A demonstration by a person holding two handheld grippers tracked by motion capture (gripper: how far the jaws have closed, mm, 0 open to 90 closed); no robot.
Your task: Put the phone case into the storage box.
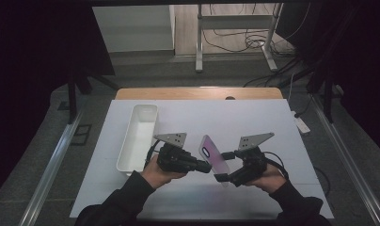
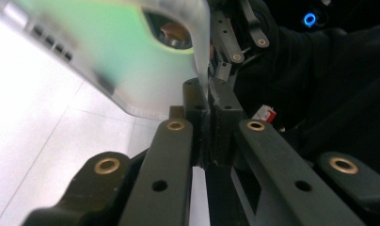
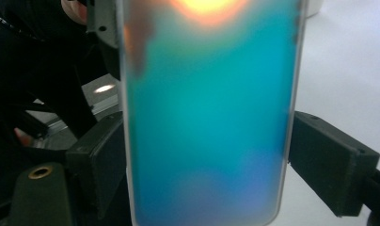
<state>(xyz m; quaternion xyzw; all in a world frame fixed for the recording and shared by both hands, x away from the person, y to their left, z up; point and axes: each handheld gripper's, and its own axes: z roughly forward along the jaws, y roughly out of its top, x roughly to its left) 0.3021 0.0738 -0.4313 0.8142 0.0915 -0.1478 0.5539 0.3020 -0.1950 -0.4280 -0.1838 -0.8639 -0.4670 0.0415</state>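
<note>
A translucent phone case (image 1: 211,154) with a purple-to-teal sheen and a camera cut-out hangs tilted above the white table, between both hands. My left gripper (image 1: 208,167) comes from the left and is shut on the case's thin edge; in the left gripper view its jaws (image 2: 208,101) pinch that rim, with the case (image 2: 122,56) spreading up and left. My right gripper (image 1: 223,165) reaches in from the right and clamps the case across its width. In the right gripper view the case (image 3: 207,122) stands upright between the black pads (image 3: 329,160), which press on both long sides.
A long white tray (image 1: 131,162) lies on the white table cover (image 1: 254,117) to the left of the left hand. A wooden table edge (image 1: 197,92) runs along the back. Cables and a metal stand are on the floor beyond.
</note>
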